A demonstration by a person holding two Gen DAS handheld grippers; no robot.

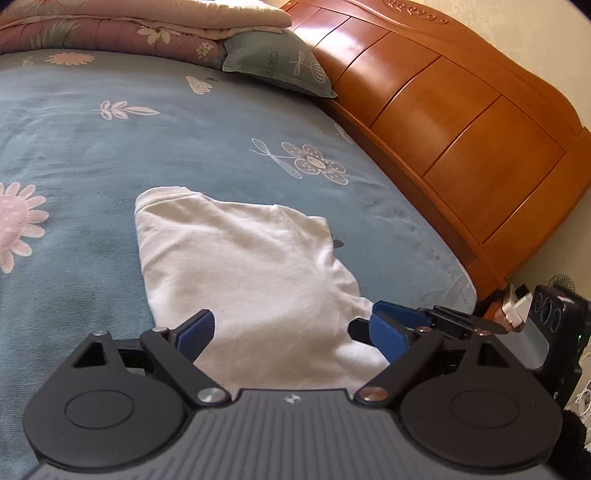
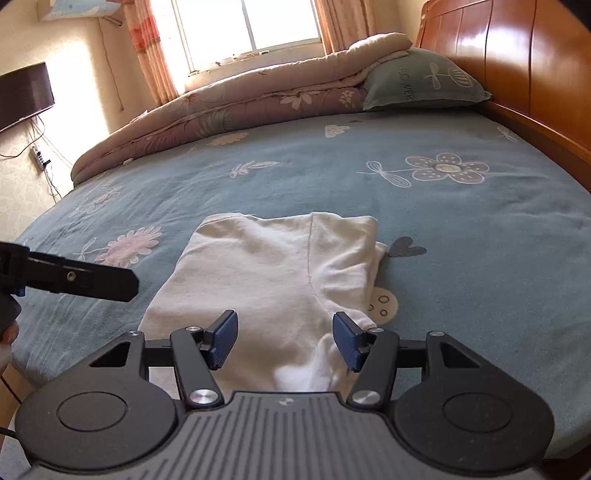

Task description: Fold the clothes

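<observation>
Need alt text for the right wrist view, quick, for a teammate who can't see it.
The open right gripper hovers over the near end of a partly folded white garment lying on a blue floral bedsheet. The left gripper enters from the left edge. Behind lie a folded quilt, a pillow, a wooden headboard and a bright window.

A folded garment [image 2: 280,273] lay on the bed [image 2: 461,229], near its front edge. Behind it, along the far side, a rolled quilt [image 2: 229,110] stretched across, with a pillow [image 2: 424,79] at its right end against the headboard [image 2: 517,62], which ran along the bed's right side. Both grippers, left [image 1: 288,332] and right [image 2: 284,341], hung over the garment's near edge.
</observation>
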